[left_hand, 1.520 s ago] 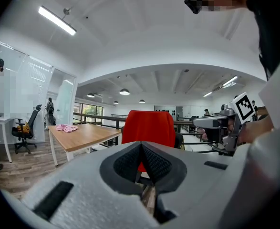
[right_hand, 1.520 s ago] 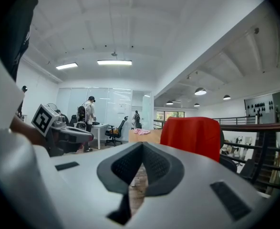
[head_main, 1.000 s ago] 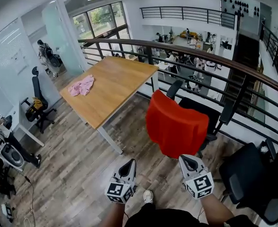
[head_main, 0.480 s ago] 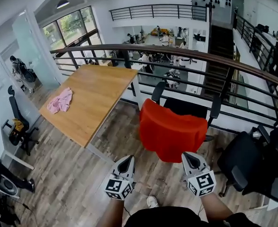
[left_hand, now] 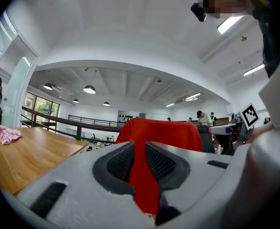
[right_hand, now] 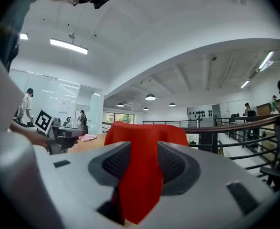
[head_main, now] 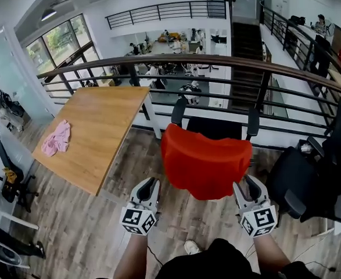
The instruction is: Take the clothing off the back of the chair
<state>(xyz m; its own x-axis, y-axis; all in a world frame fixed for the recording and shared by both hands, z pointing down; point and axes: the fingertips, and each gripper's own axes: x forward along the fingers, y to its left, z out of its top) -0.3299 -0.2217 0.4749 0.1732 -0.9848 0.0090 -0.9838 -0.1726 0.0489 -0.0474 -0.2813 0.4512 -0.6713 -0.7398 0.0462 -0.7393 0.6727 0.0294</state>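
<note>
On the left, a pink cloth (head_main: 56, 138) lies on the bench (head_main: 100, 121). Our left gripper (head_main: 149, 182) is opening its jaws, with nothing between them. The red garment (head_main: 205, 161) hangs just ahead, draped over the back of the chair (head_main: 216, 128). Our right gripper (head_main: 247, 182) is opening too, jaws released, near the garment's right edge.

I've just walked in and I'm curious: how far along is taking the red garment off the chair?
Nothing looks done: the red cloth garment hangs over the back of the black office chair. In hand: the left tool and right tool sit by its lower corners, jaws opening, nothing between them. To do: grip it and lift it off.
</note>
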